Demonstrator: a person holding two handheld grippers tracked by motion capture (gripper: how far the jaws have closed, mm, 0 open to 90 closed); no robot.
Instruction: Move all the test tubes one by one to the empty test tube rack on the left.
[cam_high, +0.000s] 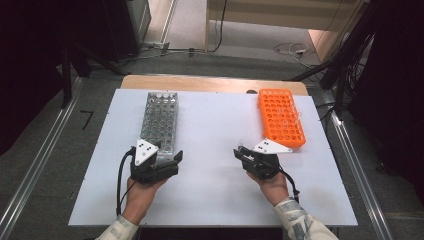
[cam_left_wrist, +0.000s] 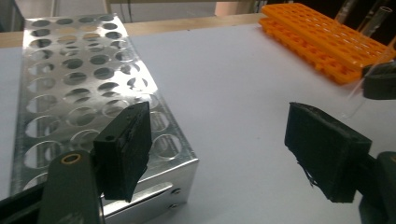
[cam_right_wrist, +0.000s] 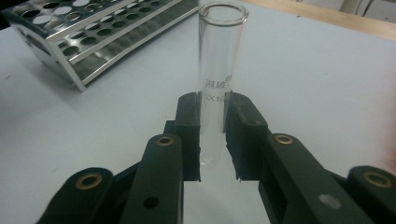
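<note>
My right gripper (cam_right_wrist: 212, 122) is shut on a clear glass test tube (cam_right_wrist: 220, 56), which stands upright between the pads with its open mouth on top and printed lettering just above the jaws. In the high view this gripper (cam_high: 240, 151) is below the orange rack's (cam_high: 281, 117) near end, pointing left. My left gripper (cam_left_wrist: 219, 140) is open with nothing between its jaws. It hovers at the near right corner of the metal tube rack (cam_left_wrist: 88, 93). In the high view the left gripper (cam_high: 169, 159) is just below that rack (cam_high: 160, 122).
The racks stand on a white mat (cam_high: 215, 130) over a wooden table, metal on the left and orange (cam_left_wrist: 322, 39) on the right. Glass tubes (cam_left_wrist: 377, 18) rise behind the orange rack. Cables and dark equipment lie on the floor beyond the table.
</note>
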